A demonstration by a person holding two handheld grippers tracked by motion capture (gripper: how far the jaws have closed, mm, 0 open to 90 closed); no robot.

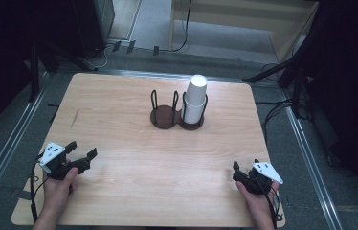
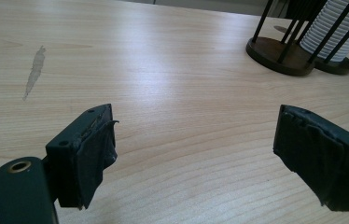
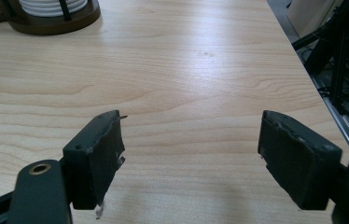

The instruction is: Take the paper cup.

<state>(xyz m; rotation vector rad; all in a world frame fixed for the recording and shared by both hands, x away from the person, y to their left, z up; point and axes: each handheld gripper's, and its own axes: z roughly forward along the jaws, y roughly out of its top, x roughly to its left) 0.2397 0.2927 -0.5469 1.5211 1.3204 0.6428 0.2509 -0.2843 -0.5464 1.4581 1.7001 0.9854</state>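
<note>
Lab: tripod legs (image 1: pixel 268 73), floor cables (image 1: pixel 184 33)

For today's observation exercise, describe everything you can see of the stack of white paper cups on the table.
The stack of white paper cups stands upright, upside down with a flat base on top, in the right-hand ring of a dark brown two-ring holder at the far middle of the wooden table. Thin black upright rods surround it. The left gripper view shows ribbed rims nested closely. The holder's left ring is empty. Both grippers are far from it, near the table's front edge.

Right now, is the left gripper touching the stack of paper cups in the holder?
Apart. The high view shows the left gripper near the table's front left corner, with a wide stretch of bare wood between it and the cup stack.
</note>
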